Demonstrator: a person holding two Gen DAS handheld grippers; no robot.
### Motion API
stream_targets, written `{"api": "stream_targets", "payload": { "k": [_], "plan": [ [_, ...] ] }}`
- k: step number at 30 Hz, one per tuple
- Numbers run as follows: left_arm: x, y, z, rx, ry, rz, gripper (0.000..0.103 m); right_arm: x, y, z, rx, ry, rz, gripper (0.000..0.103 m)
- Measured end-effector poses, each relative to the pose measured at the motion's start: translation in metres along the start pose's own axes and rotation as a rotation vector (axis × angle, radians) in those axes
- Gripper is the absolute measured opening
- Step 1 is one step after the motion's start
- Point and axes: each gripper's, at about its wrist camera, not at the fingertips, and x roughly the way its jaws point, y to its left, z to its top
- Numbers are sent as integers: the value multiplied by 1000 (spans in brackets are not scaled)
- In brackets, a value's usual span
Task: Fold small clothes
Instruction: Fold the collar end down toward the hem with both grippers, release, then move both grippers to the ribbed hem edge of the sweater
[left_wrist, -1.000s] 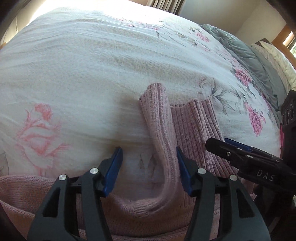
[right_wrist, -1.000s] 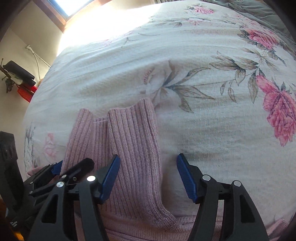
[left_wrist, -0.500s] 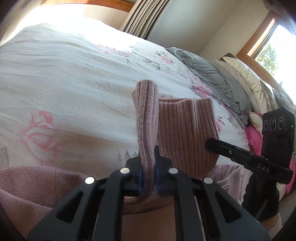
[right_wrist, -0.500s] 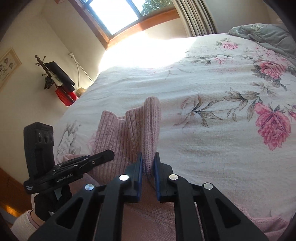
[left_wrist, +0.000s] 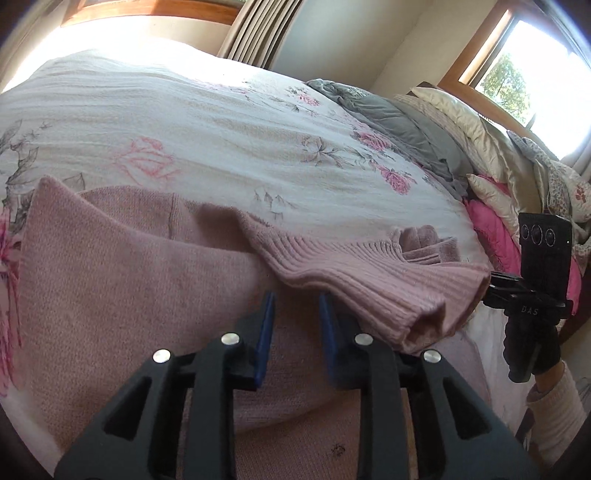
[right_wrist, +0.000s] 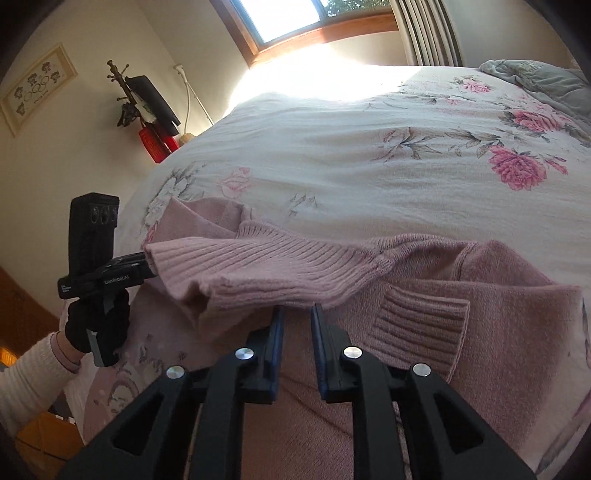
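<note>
Across the lower half of both wrist views lies the pink sweater (left_wrist: 122, 280), spread on the floral bedspread (left_wrist: 207, 122). My left gripper (left_wrist: 296, 306) points forward along the bed, low over the sweater body; its blue pads stand a small gap apart and I see only the flat knit between them, nothing pinched. The ribbed sleeve (left_wrist: 369, 280) lies just ahead of and partly over the right-hand finger, its long axis running from the frame centre toward the lower right, the open cuff facing the right edge. My right gripper (right_wrist: 297, 314) sits likewise low, fingers narrowly parted with no cloth caught between them; the same sleeve (right_wrist: 280, 273) crosses just above its tips, running left to right with the cuff mouth toward the left. A second ribbed cuff (right_wrist: 417, 336) lies at the right finger. At centre left of the right view, my gloved left hand (right_wrist: 96, 325) grips its handle.
</note>
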Motion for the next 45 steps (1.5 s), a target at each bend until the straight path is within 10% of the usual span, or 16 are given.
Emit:
{"api": "stream_targets", "payload": {
  "k": [11,14,16,24,35,45],
  "plan": [
    [18,-9,-26,-151,139,-111,47,11,-8,-24,186,55,84,39],
    [35,-15,-29,-153,180,-79,33,35,-11,-28,240,120,61,34],
    [36,-13,-27,-166,182,-85,7,39,-10,-30,257,113,117,12],
    [25,13,-36,-203,174,-81,7,38,-12,-42,250,139,22,11],
    [-30,-7,-58,-108,117,48,36,-4,6,-63,246,50,-18,24],
    [-166,-23,-181,-44,114,271,58,-119,72,-180,209,2,-141,50]
  ]
}}
